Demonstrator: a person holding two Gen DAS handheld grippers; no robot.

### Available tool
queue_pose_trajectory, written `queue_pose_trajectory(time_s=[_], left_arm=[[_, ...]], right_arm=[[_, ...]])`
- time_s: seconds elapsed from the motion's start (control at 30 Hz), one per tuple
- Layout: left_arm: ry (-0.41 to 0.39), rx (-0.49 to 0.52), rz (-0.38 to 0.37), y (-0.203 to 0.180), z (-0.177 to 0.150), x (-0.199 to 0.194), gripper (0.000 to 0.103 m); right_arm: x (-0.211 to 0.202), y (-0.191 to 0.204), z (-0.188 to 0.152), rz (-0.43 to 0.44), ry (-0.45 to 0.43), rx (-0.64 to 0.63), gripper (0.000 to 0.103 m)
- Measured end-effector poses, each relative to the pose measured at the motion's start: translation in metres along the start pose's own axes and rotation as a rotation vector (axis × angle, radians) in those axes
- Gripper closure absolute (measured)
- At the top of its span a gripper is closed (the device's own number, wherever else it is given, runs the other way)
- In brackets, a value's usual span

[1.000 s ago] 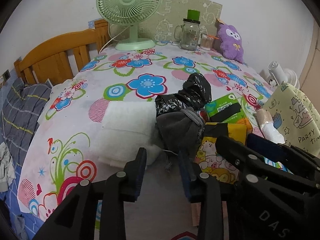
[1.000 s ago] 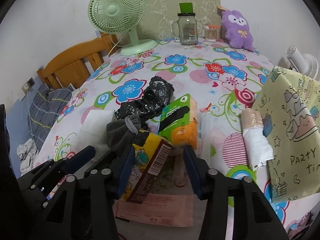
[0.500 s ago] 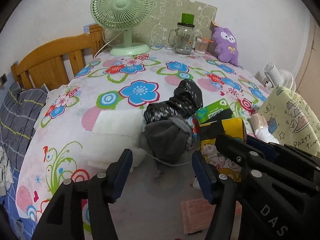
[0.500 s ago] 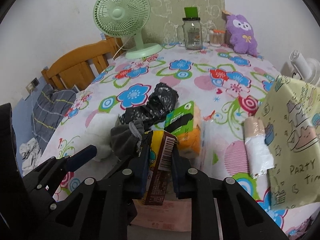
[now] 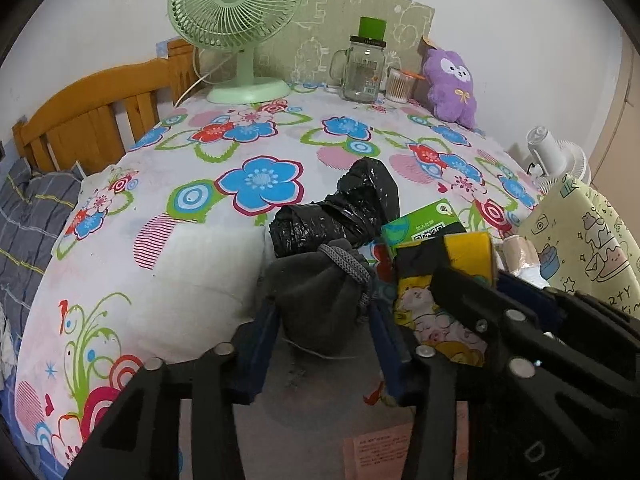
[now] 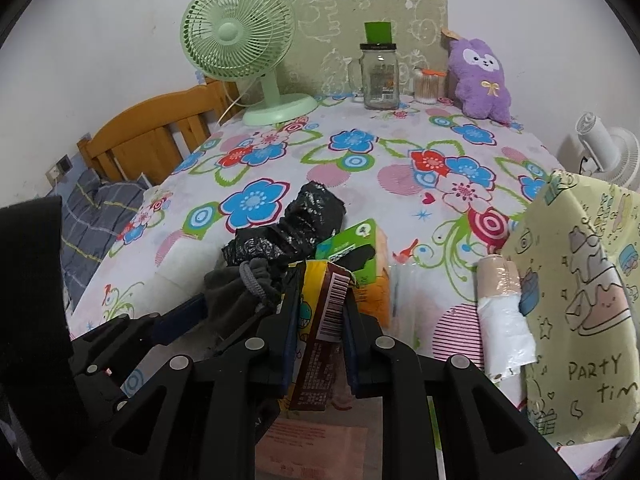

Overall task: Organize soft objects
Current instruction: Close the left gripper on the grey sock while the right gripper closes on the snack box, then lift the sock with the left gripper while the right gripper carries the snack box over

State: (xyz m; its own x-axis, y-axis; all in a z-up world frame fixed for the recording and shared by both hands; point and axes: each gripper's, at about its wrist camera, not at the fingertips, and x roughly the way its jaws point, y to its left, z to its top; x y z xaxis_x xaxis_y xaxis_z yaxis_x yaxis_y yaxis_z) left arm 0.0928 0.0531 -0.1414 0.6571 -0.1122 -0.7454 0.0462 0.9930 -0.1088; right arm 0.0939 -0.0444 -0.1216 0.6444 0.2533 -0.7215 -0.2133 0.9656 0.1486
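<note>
Two grabs going at once here, and that's where it could get messy. The right gripper (image 6: 318,320) has its fingers clamped on a yellow snack packet (image 6: 320,300), barcode side up, low in the middle of the right wrist view. The left gripper (image 5: 320,332) is closing around a grey drawstring pouch (image 5: 320,300) at lower centre of the left wrist view; the pouch sits between the fingers, but I can't say the pads are pressing it yet.

Everything is piled together on the flowered bench (image 5: 260,140): a black plastic bag (image 5: 340,212) just behind the pouch, a green tissue pack (image 5: 424,228) beside it, the packet touching the pouch's right side.

My worries: the pouch is squishy, so it could bulge out or slip if only a fold gets pinched. Its cord (image 5: 348,264) lies near the bag and could drag it along. With both grippers this close, lifting one could bump the other. The packet might also crush under that grip.
</note>
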Motion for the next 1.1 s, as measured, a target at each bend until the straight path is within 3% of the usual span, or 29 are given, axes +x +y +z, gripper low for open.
queue_pose_trajectory(time_s=[0.17, 0.37, 1.1], left_arm=[[-0.003, 0.004, -0.002, -0.001, -0.001, -0.003, 0.072], [-0.009, 0.004, -0.007, -0.004, -0.001, -0.009, 0.076], [-0.152, 0.03, 0.043, -0.031, 0.02, -0.071, 0.078]], right_arm=[[0.001, 0.001, 0.0, 0.008, 0.003, -0.001, 0.081], [-0.005, 0.001, 0.0, 0.004, -0.009, -0.007, 0.081], [-0.067, -0.006, 0.02, -0.006, -0.143, -0.025, 0.08]])
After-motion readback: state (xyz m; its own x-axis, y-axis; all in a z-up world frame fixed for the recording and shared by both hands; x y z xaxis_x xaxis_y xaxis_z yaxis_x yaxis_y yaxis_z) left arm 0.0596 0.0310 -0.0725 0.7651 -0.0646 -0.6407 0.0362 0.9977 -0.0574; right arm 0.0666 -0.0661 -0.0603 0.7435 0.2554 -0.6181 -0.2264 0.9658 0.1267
